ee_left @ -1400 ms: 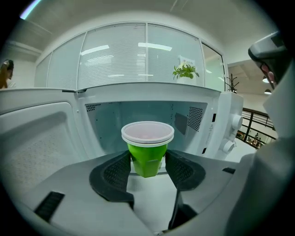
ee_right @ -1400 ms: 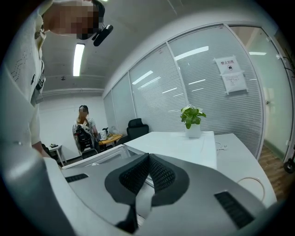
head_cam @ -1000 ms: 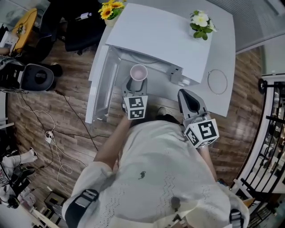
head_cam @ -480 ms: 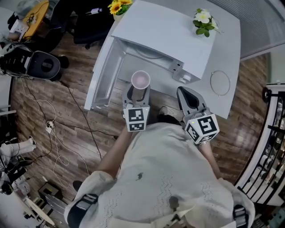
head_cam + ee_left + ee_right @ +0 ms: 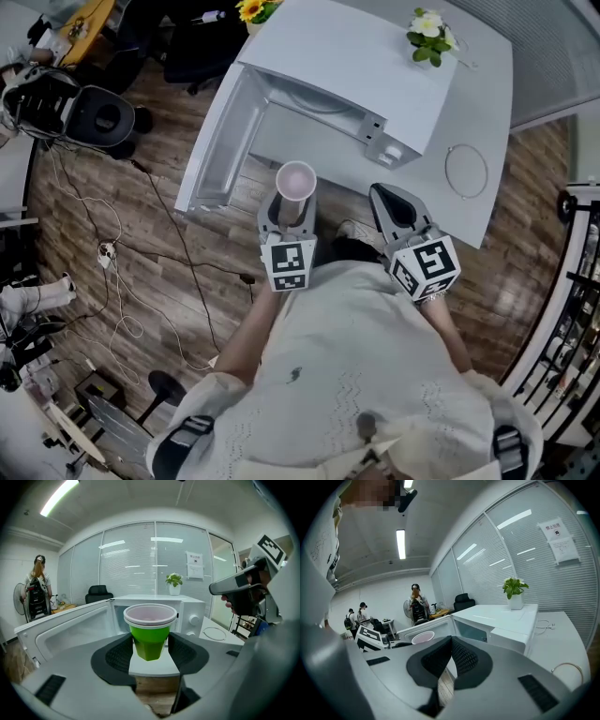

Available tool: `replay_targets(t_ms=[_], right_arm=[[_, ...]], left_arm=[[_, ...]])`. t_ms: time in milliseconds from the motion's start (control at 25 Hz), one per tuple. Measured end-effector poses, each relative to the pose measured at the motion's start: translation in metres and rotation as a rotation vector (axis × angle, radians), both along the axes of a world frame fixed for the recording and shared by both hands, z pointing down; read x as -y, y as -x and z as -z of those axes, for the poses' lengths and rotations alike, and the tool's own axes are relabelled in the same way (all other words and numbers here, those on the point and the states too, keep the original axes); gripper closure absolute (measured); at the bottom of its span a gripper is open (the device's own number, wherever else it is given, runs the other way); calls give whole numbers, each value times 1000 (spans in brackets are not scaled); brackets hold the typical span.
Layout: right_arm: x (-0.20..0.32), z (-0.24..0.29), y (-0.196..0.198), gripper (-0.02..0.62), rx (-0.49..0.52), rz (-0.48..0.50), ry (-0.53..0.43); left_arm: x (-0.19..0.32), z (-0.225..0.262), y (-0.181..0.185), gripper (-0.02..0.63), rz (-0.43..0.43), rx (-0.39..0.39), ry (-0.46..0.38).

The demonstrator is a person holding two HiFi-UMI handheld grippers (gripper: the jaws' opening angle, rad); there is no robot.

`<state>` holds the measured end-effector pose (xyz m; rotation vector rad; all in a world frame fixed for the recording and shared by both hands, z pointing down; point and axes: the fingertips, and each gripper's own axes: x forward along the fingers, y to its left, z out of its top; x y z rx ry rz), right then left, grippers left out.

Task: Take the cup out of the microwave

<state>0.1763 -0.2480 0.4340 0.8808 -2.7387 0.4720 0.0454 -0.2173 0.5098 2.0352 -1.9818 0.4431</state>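
Observation:
A green cup (image 5: 150,637) with a pale pink inside and a white rim stands upright between the pads of my left gripper (image 5: 150,652), which is shut on it. In the head view the cup (image 5: 296,181) hangs in front of the white microwave (image 5: 347,66), outside its cavity, with the left gripper (image 5: 292,204) behind it. The microwave door (image 5: 217,150) is swung open to the left. My right gripper (image 5: 386,197) is to the right of the cup, and its jaws (image 5: 450,644) are shut on nothing. From the right gripper view the cup (image 5: 423,637) shows at the left.
The microwave sits on a white table (image 5: 487,112) with a potted plant (image 5: 427,42), yellow flowers (image 5: 259,8) and a coiled cable (image 5: 466,171). Cables (image 5: 122,281) trail on the wooden floor at the left. People stand in the background (image 5: 417,604).
The left gripper has drawn the cup back from the microwave's mouth toward the person. The right gripper has shifted only a little.

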Motion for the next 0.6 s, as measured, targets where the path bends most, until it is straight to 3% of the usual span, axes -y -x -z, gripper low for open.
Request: replay_targets(t_ms=[600], right_arm=[[-3,16,-34,586,36,-19,-52]], left_arm=[[-12,25,-21,348,47,14,-39]])
